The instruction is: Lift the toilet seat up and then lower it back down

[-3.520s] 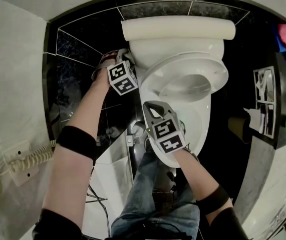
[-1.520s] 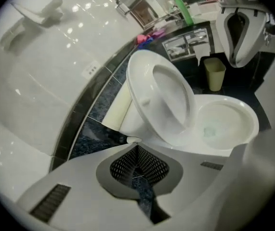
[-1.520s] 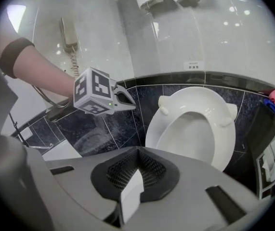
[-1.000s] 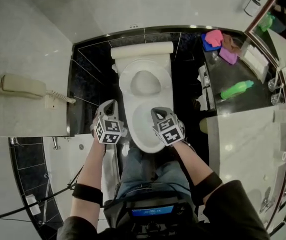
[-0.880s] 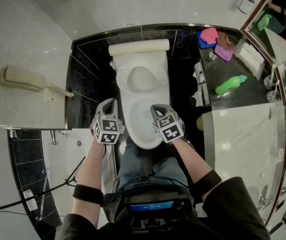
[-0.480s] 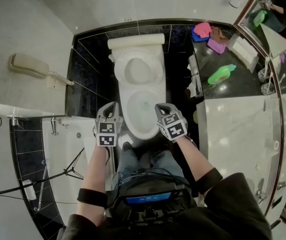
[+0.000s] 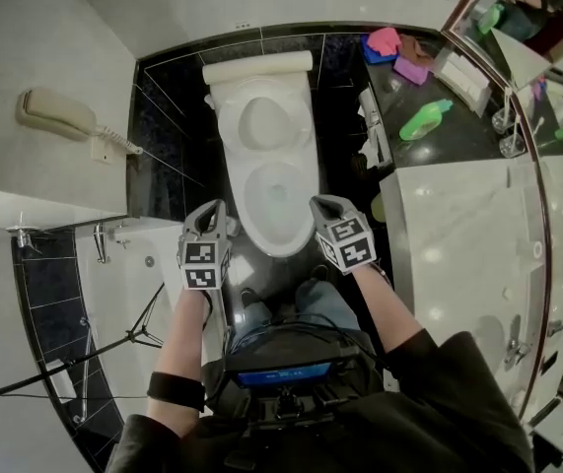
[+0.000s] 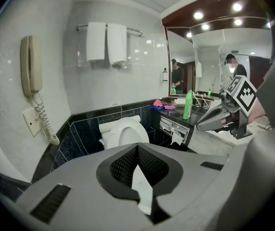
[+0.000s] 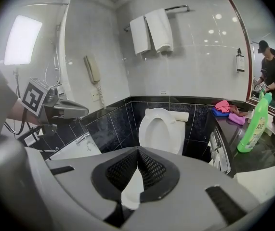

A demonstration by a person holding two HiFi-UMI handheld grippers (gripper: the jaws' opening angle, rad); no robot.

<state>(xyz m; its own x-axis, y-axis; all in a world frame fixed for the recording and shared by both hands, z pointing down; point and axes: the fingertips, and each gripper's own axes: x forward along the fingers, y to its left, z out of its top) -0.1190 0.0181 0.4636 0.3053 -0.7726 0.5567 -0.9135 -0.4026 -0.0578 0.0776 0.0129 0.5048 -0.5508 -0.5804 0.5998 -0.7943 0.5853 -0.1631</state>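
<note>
The white toilet [image 7: 274, 200] stands against the black tiled wall, with its seat [image 7: 261, 126] raised upright against the tank [image 7: 257, 67]. The right gripper view shows the seat [image 9: 160, 129] standing up, and the left gripper view shows the seat [image 8: 127, 131] too. My left gripper [image 7: 212, 210] hangs left of the bowl's front, shut and empty. My right gripper [image 7: 322, 205] hangs right of the bowl's front, also shut on nothing. Neither touches the toilet. Both sets of jaws meet at their tips in the left gripper [image 8: 138, 147] and right gripper [image 9: 138, 151] views.
A wall telephone [image 7: 59, 114] with a coiled cord hangs at the left. A white bathtub rim [image 7: 133, 264] lies below it. To the right are a marble counter [image 7: 458, 235], a green bottle [image 7: 421, 119], coloured cloths [image 7: 391, 45] and a paper holder [image 7: 370, 146]. Towels [image 9: 151, 30] hang above.
Both grippers have drawn back from the toilet toward the person, and the view has risen. Earlier the left gripper was at the seat's hinge side. The seat stays raised.
</note>
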